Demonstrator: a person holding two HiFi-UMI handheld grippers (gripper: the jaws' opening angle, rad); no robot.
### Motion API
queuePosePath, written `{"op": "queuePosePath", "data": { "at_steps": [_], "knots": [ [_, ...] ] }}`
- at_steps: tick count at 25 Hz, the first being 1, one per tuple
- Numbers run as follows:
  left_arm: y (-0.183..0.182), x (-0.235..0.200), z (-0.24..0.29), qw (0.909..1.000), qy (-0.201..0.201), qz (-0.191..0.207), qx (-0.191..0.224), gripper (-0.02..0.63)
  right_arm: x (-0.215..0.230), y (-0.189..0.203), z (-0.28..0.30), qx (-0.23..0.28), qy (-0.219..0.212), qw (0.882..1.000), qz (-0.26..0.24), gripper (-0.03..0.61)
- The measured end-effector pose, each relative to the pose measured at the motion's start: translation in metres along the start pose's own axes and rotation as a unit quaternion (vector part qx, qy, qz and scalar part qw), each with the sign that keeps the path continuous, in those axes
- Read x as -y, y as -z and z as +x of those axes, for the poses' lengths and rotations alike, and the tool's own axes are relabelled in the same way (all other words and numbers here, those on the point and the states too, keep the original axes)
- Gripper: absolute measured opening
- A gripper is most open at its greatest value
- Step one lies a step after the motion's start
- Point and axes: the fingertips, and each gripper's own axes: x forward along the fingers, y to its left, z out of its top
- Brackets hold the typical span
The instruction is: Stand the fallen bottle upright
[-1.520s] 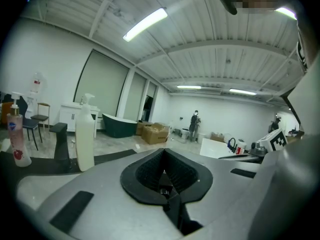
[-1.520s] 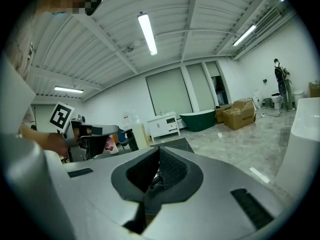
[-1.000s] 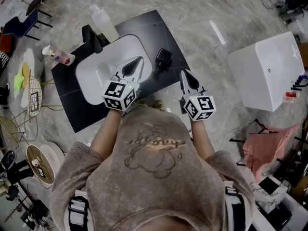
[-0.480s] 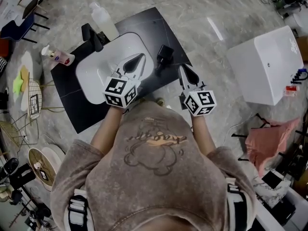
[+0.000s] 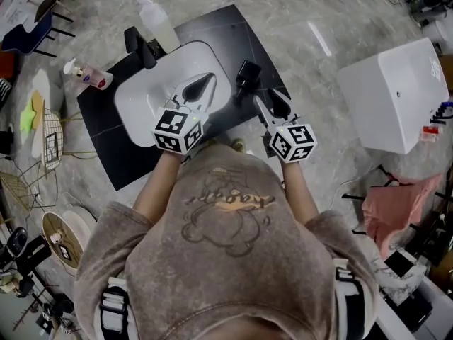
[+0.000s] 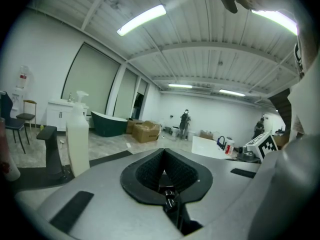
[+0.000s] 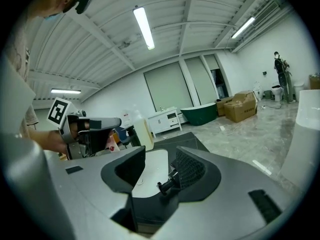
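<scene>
Black bottle (image 5: 245, 75) beside white sink (image 5: 141, 105)

Opened and moved forward.
Just parted on the right gripper (image 5: 267, 102), nothing between; brought nearer the dark bottle (image 5: 247, 74) just ahead of the tips.

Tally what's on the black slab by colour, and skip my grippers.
White: 2, basin and bottle
Black: 2, faucet and small black item
Pink and white: 1, spray bottle
Total: 5
</scene>
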Motion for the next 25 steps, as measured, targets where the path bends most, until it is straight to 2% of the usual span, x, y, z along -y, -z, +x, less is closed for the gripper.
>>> {"op": "queuePosePath", "data": {
  "at_steps": [5,8,15,25],
  "knots": [
    [0.001,-0.007,-0.003,1.0000,-0.004,0.001,-0.003,0.018,-0.004,0.014,0.012,-0.029,-0.011,1.000,0.005,0.263],
    [0.001,-0.012,-0.005,1.0000,-0.007,0.000,-0.004,0.018,-0.007,0.026,0.021,-0.051,-0.018,0.999,0.002,0.301],
    [0.002,-0.019,-0.008,1.0000,-0.007,0.002,-0.006,0.018,-0.009,0.063,0.044,-0.107,-0.026,0.994,-0.012,0.299],
    [0.009,-0.036,-0.021,0.9993,-0.033,-0.005,-0.015,0.018,-0.012,0.108,0.075,-0.178,-0.029,0.984,-0.014,0.278]
  ]
}}
